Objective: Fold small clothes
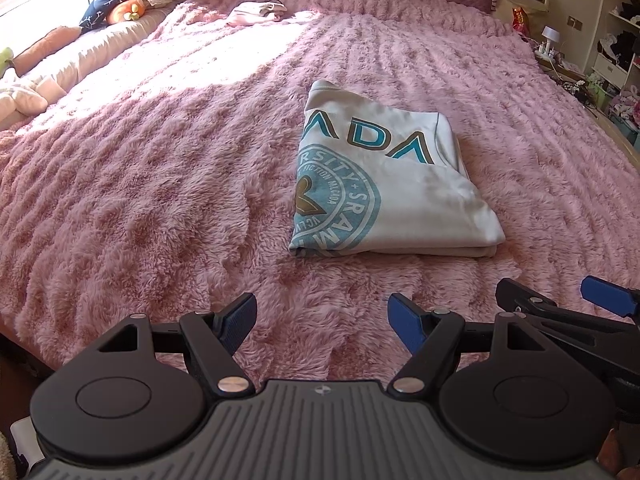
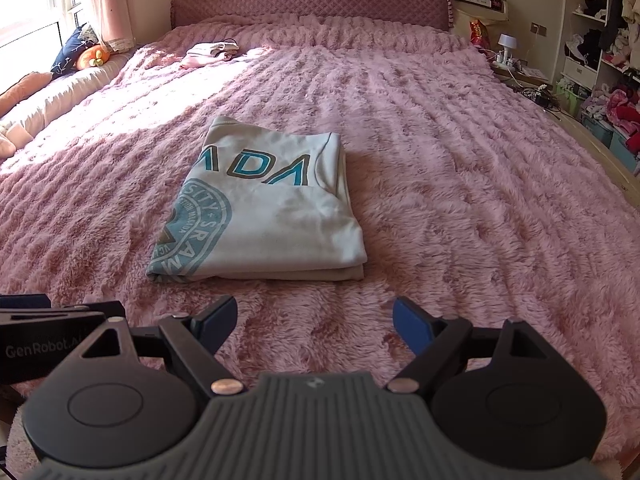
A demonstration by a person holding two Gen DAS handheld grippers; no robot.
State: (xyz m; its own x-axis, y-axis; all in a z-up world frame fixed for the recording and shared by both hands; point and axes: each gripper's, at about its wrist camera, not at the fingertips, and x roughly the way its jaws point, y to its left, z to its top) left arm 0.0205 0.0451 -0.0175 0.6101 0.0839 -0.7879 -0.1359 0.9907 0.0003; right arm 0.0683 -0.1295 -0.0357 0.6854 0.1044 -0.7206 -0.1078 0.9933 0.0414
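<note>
A white T-shirt with teal lettering and a round teal print (image 1: 384,184) (image 2: 268,216) lies folded into a neat rectangle on the pink fluffy bedspread (image 1: 160,184) (image 2: 480,200). My left gripper (image 1: 322,320) hovers open over the bedspread, short of the shirt's near edge, with nothing between its blue pads. My right gripper (image 2: 314,320) is open too, empty, just in front of the shirt's near right corner. The right gripper's fingers (image 1: 608,296) show at the right edge of the left wrist view. The left gripper's black body (image 2: 40,336) shows at the left edge of the right wrist view.
A small folded pink garment (image 1: 256,12) (image 2: 208,54) lies far up the bed near the quilted headboard (image 2: 312,4). Cushions and soft toys (image 1: 116,10) line the window side on the left. A cluttered bedside table and shelves (image 2: 592,60) stand on the right.
</note>
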